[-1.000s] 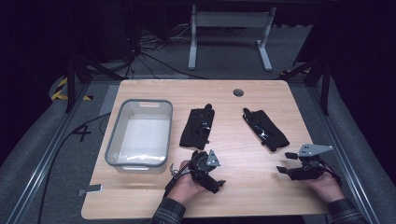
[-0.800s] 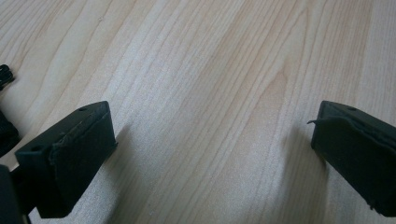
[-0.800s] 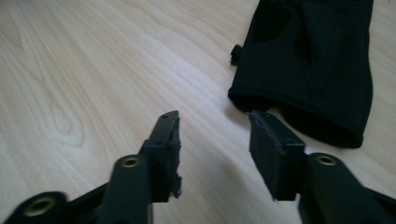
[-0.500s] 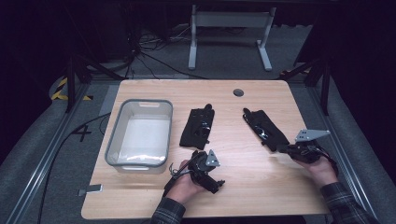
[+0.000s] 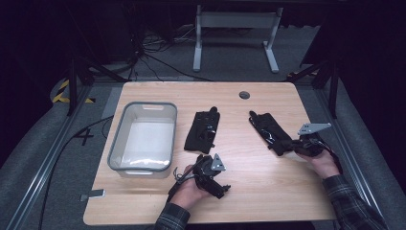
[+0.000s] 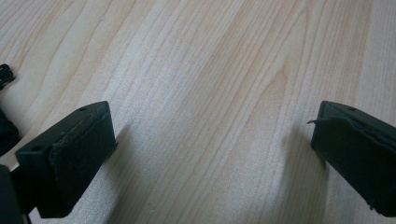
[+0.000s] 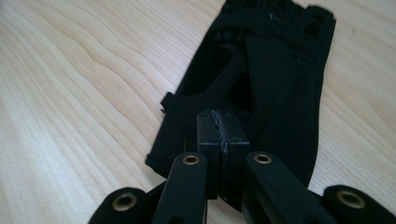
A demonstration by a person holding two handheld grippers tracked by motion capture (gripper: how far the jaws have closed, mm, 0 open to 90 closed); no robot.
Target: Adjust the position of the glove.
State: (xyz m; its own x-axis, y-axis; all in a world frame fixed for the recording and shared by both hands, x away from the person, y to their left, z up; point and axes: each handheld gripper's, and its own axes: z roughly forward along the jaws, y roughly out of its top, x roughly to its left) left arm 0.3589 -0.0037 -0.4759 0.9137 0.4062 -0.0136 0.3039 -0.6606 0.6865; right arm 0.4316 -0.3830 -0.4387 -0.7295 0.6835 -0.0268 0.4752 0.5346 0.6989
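**A:** Black jaws up close first: the left gripper (image 6: 205, 154) sits near the front edge of the desk (image 5: 249, 187), jaws spread wide, nothing but bare pale wood grain between them.

**B:** And the right gripper (image 7: 222, 135)?

**A:** Jaws pressed together, over the near end of the right glove (image 7: 261, 79), at the desk's right side. Whether any cloth is pinched between the pads, I cannot tell.

**B:** Risk from here?

**A:** I'd say a thin catch. That glove is soft, limp black fabric with cut-outs and stubby finger holes; a pinch on the hem alone could slip free on the lift, or drag the glove across the smooth wood.

**B:** Farther out?

**A:** A second glove (image 5: 203, 130) lies flat mid-desk, same dark fabric, and left of it a grey plastic bin (image 5: 119, 139), rounded corners, translucent walls.
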